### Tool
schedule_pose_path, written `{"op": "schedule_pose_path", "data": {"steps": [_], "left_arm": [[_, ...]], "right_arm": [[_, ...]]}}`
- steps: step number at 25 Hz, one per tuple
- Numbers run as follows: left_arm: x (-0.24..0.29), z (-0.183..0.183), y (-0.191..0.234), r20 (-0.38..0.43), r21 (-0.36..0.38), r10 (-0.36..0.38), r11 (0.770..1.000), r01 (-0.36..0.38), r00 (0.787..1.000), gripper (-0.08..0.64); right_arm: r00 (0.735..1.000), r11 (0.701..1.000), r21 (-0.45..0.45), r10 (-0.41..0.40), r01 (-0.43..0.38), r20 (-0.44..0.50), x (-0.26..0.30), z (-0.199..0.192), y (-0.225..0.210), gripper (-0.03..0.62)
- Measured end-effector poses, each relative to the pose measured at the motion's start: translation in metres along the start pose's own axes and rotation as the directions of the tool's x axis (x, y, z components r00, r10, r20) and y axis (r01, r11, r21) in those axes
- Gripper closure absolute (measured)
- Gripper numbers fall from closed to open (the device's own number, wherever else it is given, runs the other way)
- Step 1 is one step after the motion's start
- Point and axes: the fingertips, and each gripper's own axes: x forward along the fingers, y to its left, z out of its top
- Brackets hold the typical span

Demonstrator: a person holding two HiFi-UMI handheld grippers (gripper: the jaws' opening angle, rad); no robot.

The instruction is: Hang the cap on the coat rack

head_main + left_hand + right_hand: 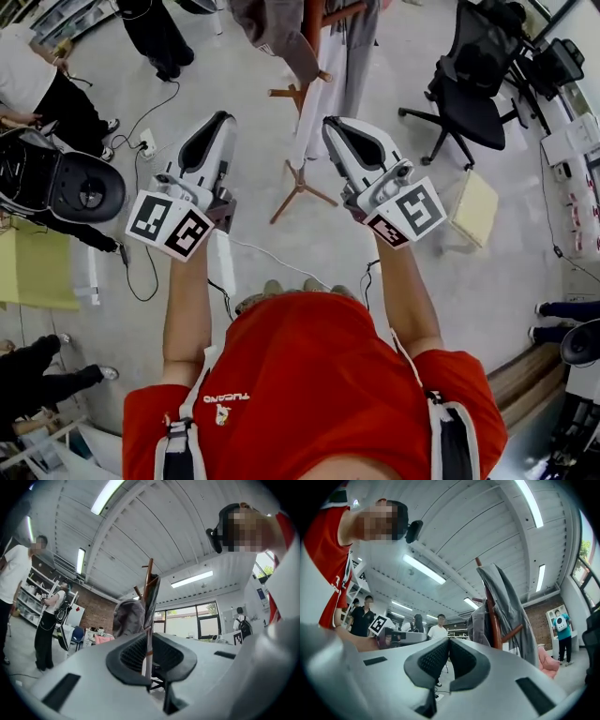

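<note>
Past red shirt (pixel 309 375), short of coat rack (pixel 300 187): left gripper (pixel 217 127) all but together, right gripper (pixel 337 131) together, both empty. Cap (pixel 281 37) hung high on coat rack, ahead between them, neither clearly nearer.

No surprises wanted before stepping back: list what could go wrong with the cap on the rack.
1. The grey fabric cap seems to hang on one short peg of the wooden coat rack; it might slip off.
2. The rack stands on thin splayed legs, and the left gripper and right gripper point toward it; a bump could tip it.
</note>
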Motion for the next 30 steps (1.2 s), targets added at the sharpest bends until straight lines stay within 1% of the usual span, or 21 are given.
{"op": "schedule_pose_path", "data": {"steps": [2,4,9,15,19,30], "left_arm": [[-0.007,-0.012,-0.013,-0.024,0.02,0.018,1.0,-0.017,1.0,0.54],[-0.012,-0.023,-0.025,-0.05,0.042,0.031,0.999,-0.029,0.998,0.551],[-0.019,-0.031,-0.044,-0.077,0.084,0.045,0.996,-0.038,0.996,0.552],[-0.024,-0.02,-0.045,-0.055,0.092,0.063,0.994,-0.058,0.996,0.552],[-0.025,-0.014,-0.044,-0.041,0.094,0.07,0.993,-0.066,0.997,0.552],[-0.019,-0.012,-0.047,-0.035,0.088,0.049,0.995,-0.046,0.998,0.552]], "right_arm": [[1.0,1.0,-0.011,0.026,-0.027,-0.008,0.0,-0.006,0.011,0.568],[0.999,0.999,0.0,0.044,-0.044,-0.01,0.0,-0.012,0.02,0.568],[0.996,0.995,0.042,0.089,-0.089,0.006,0.005,-0.019,0.035,0.569],[0.991,0.99,0.036,0.133,-0.133,0.012,0.014,-0.018,0.047,0.569],[0.989,0.988,0.032,0.147,-0.148,0.018,0.018,-0.015,0.048,0.569],[0.991,0.991,0.014,0.136,-0.136,0.009,0.015,-0.01,0.044,0.569]]}}
